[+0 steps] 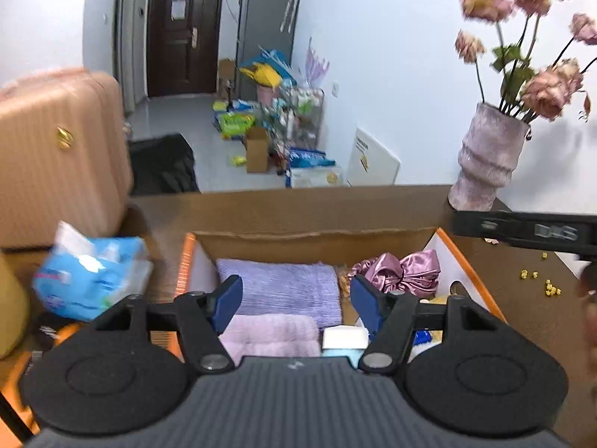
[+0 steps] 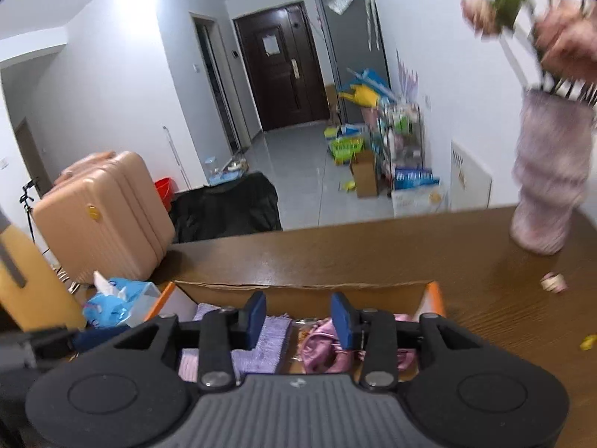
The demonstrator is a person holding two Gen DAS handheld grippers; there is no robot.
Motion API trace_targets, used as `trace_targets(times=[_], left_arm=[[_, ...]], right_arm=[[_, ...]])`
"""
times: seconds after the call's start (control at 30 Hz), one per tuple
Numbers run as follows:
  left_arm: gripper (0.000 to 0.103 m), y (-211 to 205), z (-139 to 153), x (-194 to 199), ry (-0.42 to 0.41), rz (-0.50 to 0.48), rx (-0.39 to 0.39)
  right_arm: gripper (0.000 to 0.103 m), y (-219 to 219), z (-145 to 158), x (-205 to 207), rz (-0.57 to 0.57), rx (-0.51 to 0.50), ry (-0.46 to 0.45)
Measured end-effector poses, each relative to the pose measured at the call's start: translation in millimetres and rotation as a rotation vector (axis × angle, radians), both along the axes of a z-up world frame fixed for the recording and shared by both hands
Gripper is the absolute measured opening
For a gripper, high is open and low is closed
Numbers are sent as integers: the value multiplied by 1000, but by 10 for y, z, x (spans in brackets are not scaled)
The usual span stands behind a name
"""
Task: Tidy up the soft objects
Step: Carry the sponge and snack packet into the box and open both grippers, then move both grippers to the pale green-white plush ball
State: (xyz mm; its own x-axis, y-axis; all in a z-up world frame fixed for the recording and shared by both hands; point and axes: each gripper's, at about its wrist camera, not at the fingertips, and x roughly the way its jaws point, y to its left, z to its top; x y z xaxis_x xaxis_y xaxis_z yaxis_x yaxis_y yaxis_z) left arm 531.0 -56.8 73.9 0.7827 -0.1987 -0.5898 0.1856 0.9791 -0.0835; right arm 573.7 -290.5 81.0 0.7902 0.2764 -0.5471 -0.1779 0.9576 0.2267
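An open cardboard box with orange edges [image 1: 309, 234] [image 2: 298, 286] stands on the brown table. Inside lie a folded purple towel [image 1: 283, 287] [image 2: 274, 330], a paler pink towel [image 1: 272, 336] in front of it, a shiny pink satin cloth [image 1: 403, 272] [image 2: 321, 347] at the right, and a small white block [image 1: 343, 338]. My left gripper [image 1: 296, 300] hovers over the box, open, with nothing between its blue pads. My right gripper [image 2: 298, 321] is also over the box, open and holding nothing.
A blue tissue pack [image 1: 89, 276] [image 2: 115, 300] lies left of the box. A pink fuzzy vase with flowers [image 1: 488, 160] [image 2: 548, 179] stands at the table's far right. Peach suitcases [image 1: 56, 149] [image 2: 100, 220] rise on the left. Small yellow crumbs [image 1: 537, 280] dot the table.
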Motion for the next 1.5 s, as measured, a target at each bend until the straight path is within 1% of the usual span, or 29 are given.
trace_targets(times=[0.07,0.13,0.2,0.3,0.33,0.4,0.43,0.53,0.63,0.7,0.73,0.8,0.87,0.97,1.03,1.1,1.23,1.37,1.43,1.5], left_arm=[[72,60,151,-221,-33,16,18],[73,115,287,-471,-64,28,24],[73,114,403,-669,-83,36,20],[73,43,578,-962,-117,48,3],[73,27,629,-1117,-144,54,-2],[77,19,647,-1435,-204,62,5],[79,21,624,-1654,-237,60,19],[82,-2,498,-2237,-290,44,45],[84,-54,288,-2861,-319,9,57],[89,-58,138,-3217,-335,-16,40],[92,-57,38,-3411,-335,-33,29],[92,-19,-140,-3690,-319,-44,10],[92,22,-322,-3915,-262,-11,-5],[92,78,-491,-4221,-211,-6,-6],[92,97,-567,-4383,-198,2,24],[92,132,-609,-4538,-210,7,52],[92,193,-558,-4602,-216,28,32],[92,136,-543,-4557,-230,19,33],[91,88,-575,-4487,-210,5,31],[89,37,-607,-4385,-191,-22,14]], right_arm=[[44,-115,160,-262,8,-35,-30],[48,-234,302,-544,6,-76,-63],[49,-355,416,-841,-5,-105,-95],[49,-506,546,-1192,-7,-103,-125],[49,-537,574,-1289,-10,-96,-133],[50,-583,588,-1583,-19,-87,-165],[51,-607,570,-1746,-23,-90,-182],[55,-648,422,-2345,-1,-74,-243],[55,-658,229,-2931,21,-50,-275],[59,-604,97,-3351,53,-48,-298],[62,-561,39,-3495,65,-45,-308],[64,-525,-104,-3816,98,-28,-324],[64,-497,-264,-4122,93,-13,-312],[64,-442,-474,-4487,69,-3,-283],[64,-433,-626,-4683,65,28,-246],[64,-408,-768,-4865,54,32,-215],[64,-366,-927,-5100,34,24,-188],[64,-360,-886,-5084,38,15,-203],[64,-389,-895,-5035,28,29,-201],[64,-430,-923,-4960,17,43,-194]])
